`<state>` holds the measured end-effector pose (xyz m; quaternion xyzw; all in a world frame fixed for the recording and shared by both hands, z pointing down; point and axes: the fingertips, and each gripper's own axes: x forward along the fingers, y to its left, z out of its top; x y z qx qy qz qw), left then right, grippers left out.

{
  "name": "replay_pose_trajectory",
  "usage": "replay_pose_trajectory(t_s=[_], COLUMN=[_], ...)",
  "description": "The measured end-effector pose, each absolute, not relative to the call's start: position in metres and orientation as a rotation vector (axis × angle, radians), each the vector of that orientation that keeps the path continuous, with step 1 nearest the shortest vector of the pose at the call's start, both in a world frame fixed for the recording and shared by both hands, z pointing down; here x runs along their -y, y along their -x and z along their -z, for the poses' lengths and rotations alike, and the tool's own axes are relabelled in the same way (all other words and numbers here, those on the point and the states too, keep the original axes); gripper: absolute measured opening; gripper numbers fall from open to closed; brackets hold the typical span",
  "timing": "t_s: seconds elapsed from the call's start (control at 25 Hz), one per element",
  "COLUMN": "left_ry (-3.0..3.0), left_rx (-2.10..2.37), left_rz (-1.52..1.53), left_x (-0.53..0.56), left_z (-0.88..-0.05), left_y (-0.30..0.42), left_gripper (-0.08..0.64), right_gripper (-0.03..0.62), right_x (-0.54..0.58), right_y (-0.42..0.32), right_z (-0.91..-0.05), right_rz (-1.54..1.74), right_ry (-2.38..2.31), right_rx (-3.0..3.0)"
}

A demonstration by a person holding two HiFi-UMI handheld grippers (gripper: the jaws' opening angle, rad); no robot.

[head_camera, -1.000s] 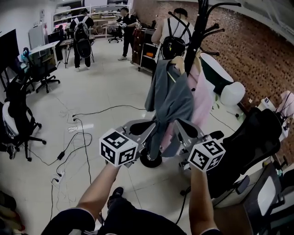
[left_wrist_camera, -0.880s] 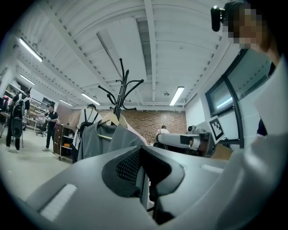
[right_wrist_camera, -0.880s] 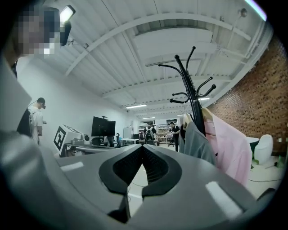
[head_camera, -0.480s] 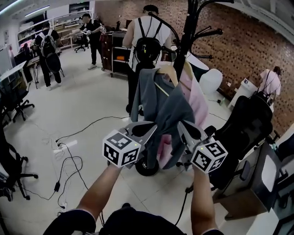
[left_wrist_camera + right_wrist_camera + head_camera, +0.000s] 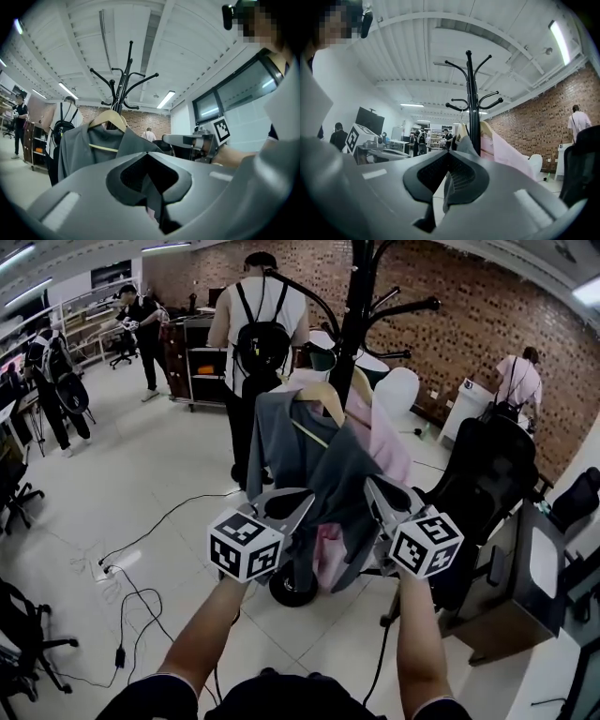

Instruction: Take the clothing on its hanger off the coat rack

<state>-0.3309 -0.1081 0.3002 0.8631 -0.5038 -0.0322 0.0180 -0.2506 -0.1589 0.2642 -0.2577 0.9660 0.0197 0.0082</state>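
Note:
A grey garment [image 5: 323,460] hangs on a wooden hanger [image 5: 322,397] from the black coat rack [image 5: 356,306], with a pink garment [image 5: 382,439] behind it. My left gripper [image 5: 306,508] is shut on the grey cloth's lower left part, and grey fabric [image 5: 152,197] shows pinched between its jaws. At the lower right part, my right gripper [image 5: 374,491] is also shut, with a fold of grey cloth [image 5: 447,190] between its jaws. The hanger [image 5: 108,117] and the rack [image 5: 473,108] rise ahead of both grippers.
A person with a black backpack [image 5: 259,329] stands just behind the rack. A black office chair [image 5: 487,474] and a desk [image 5: 530,582] stand close at the right. Cables [image 5: 127,592] trail over the floor at the left. The rack's round base [image 5: 286,589] is below my grippers.
The head view has swung round, so the rack and the person with the backpack now stand nearer the middle. Both grippers have moved along with the grey garment still held.

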Motion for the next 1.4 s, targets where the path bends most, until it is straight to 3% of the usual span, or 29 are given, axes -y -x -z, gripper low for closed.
replay_pose_trajectory(t_s=[0.16,0.4,0.6,1.24,1.28,1.36,1.4], left_ry=[-2.705,-2.713,-2.704,-2.652,-2.648,-2.643,-2.641], left_rx=[1.555,1.552,1.559,1.623,1.627,1.63,1.631], left_rz=[0.05,0.02,0.031,0.054,0.053,0.05,0.048], left_x=[0.115,0.123,0.128,0.14,0.14,0.141,0.141], left_z=[-0.303,-0.305,-0.305,-0.308,-0.308,-0.309,-0.31], left_y=[0.324,0.318,0.32,0.342,0.343,0.343,0.343], left_gripper=[0.011,0.011,0.011,0.011,0.011,0.011,0.011], right_gripper=[0.003,0.159,0.229,0.219,0.194,0.073,0.069], right_x=[0.179,0.21,0.24,0.284,0.285,0.286,0.286], right_y=[0.252,0.263,0.281,0.314,0.314,0.315,0.316], right_z=[-0.256,-0.253,-0.264,-0.292,-0.293,-0.294,-0.294], right_rz=[-0.09,-0.121,-0.2,-0.403,-0.414,-0.426,-0.418], right_ry=[0.868,0.889,0.932,0.86,0.853,0.835,0.819], right_rx=[-3.016,-3.086,-3.25,-3.547,-3.551,-3.546,-3.546])
